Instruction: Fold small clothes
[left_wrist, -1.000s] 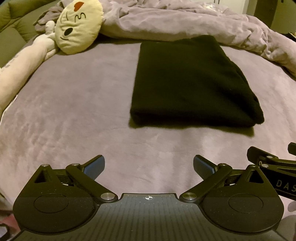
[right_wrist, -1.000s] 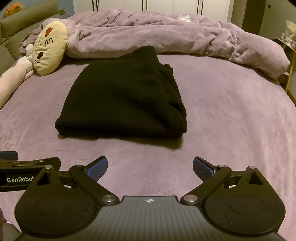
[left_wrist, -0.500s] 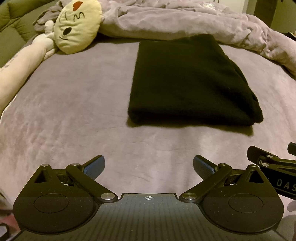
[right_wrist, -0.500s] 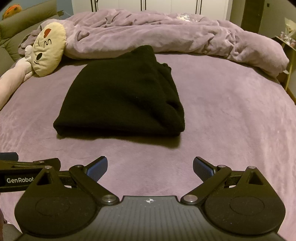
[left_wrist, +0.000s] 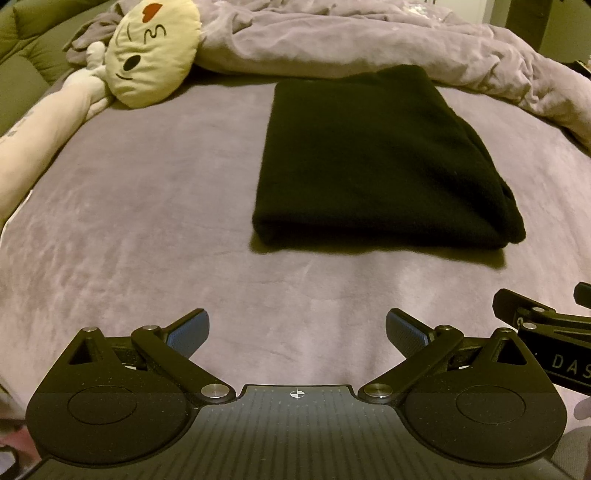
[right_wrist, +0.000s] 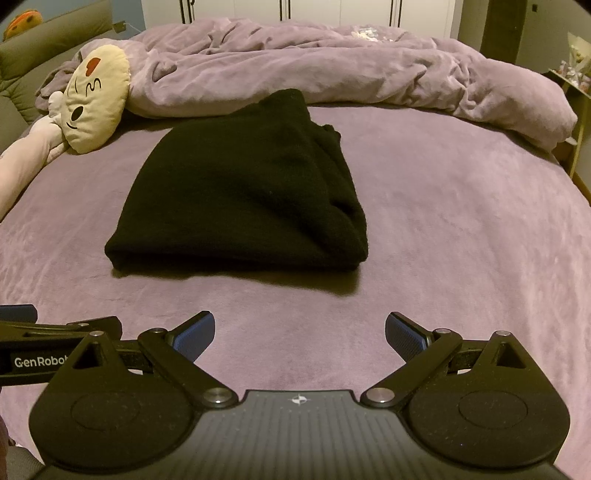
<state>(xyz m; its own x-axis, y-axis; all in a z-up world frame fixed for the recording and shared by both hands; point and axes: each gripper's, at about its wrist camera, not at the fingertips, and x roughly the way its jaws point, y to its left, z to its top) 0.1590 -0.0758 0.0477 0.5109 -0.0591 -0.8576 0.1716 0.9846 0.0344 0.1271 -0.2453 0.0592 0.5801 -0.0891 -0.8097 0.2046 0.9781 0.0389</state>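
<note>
Left gripper (left_wrist: 297, 332): nearest the camera, jaws spread wide apart, nothing between the blue pads (left_wrist: 188, 334); it hangs above bare bed cover, short of the garment.
Right gripper (right_wrist: 300, 332): also jaws wide apart and holding nothing; set just beside the left one, whose arm shows at the lower left edge of the right wrist view.
Bed cover (right_wrist: 461, 240): purple plush surface, lightly creased, bearing everything listed below.
Black garment (left_wrist: 376, 162): folded into a thick rectangle, lying flat on the bed cover ahead of both grippers and touched by neither. The near edge is a smooth fold; stacked layers show along the right side (right_wrist: 343, 192). Its far end reaches the duvet.
Plush toy (left_wrist: 151, 51): cream round face with a winking eye, lying left of the garment and apart from it, its long pale limb trailing along the left edge of the bed.
Duvet (right_wrist: 332, 70): purple, crumpled in a ridge across the far side of the bed.
Wardrobe doors (right_wrist: 280, 9): white, behind the bed.
</note>
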